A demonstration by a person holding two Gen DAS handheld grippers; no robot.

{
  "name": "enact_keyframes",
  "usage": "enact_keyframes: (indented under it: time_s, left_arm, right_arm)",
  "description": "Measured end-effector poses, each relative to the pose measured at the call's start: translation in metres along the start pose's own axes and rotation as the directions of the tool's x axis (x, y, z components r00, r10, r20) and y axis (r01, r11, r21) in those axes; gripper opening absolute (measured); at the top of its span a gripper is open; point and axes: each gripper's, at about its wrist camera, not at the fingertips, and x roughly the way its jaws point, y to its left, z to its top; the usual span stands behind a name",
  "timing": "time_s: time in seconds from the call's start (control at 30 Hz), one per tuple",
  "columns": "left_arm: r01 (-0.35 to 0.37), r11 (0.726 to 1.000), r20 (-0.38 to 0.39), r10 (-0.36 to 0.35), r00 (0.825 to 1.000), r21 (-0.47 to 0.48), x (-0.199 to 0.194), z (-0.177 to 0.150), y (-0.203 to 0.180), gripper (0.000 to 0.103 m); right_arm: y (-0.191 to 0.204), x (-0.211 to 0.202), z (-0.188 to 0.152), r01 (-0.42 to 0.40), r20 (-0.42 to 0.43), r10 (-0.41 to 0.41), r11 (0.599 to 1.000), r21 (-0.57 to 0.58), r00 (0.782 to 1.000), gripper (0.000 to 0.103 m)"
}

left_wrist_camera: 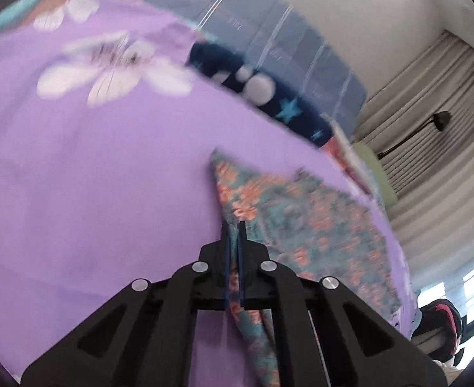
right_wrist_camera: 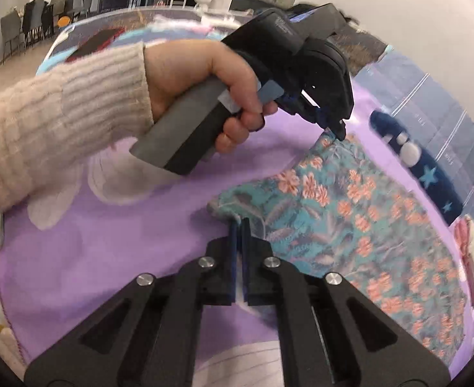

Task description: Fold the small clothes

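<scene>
A lilac sheet with big white flowers covers the bed, and on it lies the small floral cloth, teal with orange blossoms, spread toward the right side.

On the left of the right wrist view, a cream knitted sleeve leads to the hand gripping the grey handle of the left gripper. Its tip is down on the far corner of the cloth, and its own camera shows the jaws pressed together with a fold of the cloth pinched between them.

In the middle, the right gripper has its jaws closed at the near edge of the cloth, where the hem bunches up against the fingertips; the fabric seems nipped there, though only a sliver shows between the pads.

To the right, beyond the cloth, a navy sock with stars and white dots lies at the sheet's edge, against a blue-grey checked blanket.
</scene>
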Motion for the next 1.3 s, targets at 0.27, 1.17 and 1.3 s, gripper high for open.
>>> enact_keyframes:
  time_s: [0.27, 1.17, 1.3]
  left_arm:
    - [0.017, 1.0, 0.031, -0.017, 0.999, 0.009, -0.021, -0.006, -0.007, 0.038]
    - [-0.116, 0.86, -0.005, 0.136, 0.991, 0.497, -0.02, -0.097, -0.14, 0.063]
    - [-0.076, 0.866, -0.09, 0.137, 0.986, 0.494, 0.004, -0.116, -0.146, 0.065]
  right_arm:
    - [-0.023, -0.021, -0.01, -0.123, 0.028, 0.12, 0.981, 0.149, 0.992, 0.028]
    - [-0.296, -0.139, -0.209, 0.205, -0.056, -0.282, 0.532, 0.822, 0.958, 0.045]
    - [-0.372, -0.107, -0.204, 0.223, -0.095, -0.267, 0.499, 0.837, 0.959, 0.049]
